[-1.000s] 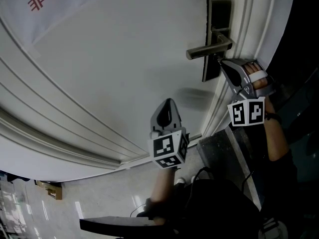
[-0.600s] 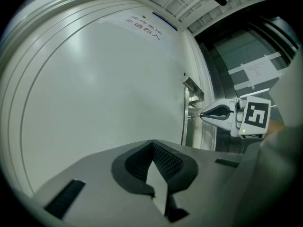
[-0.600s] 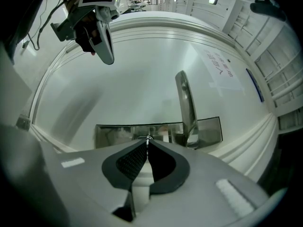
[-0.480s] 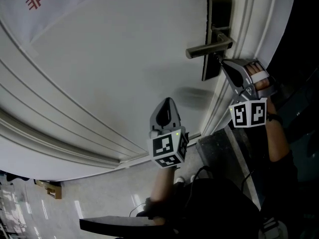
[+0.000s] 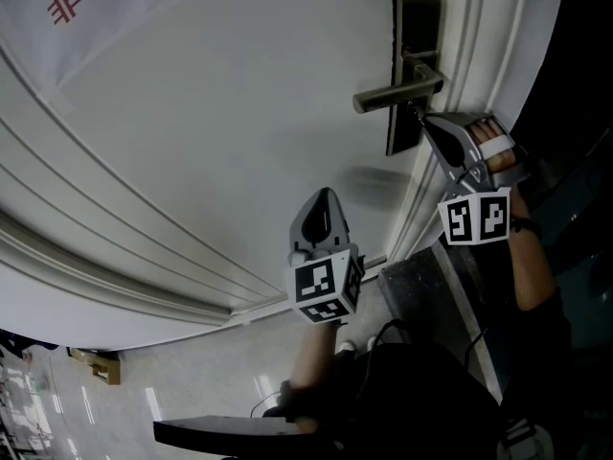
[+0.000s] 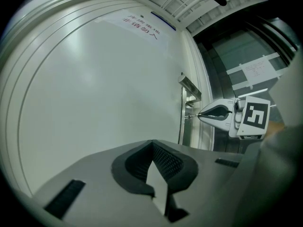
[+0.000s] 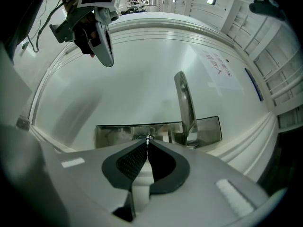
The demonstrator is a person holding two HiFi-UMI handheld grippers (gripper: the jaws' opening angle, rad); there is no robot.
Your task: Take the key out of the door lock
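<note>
Left gripper (image 5: 326, 195) points upward on a raised forearm, jaws together with nothing between them. Right gripper (image 5: 428, 120) sits higher, hand (image 5: 500, 154) behind it, jaw tips pinched on the key (image 7: 148, 139).

Tall silver metal lock plate (image 5: 414, 27) sat on white panelled door (image 5: 192, 113). Metal lever handle (image 5: 393, 92) on plate, jutting left. Small metal key (image 7: 148, 138) in plate below handle, nipped by right gripper (image 5: 426, 120). Left gripper (image 5: 324, 194) well apart, lower left of plate.

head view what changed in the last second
Barely anything: the lock plate and door handle sit slightly further left in frame. The right tool stays shut on the key; the left tool stays put, shut and empty.
</note>
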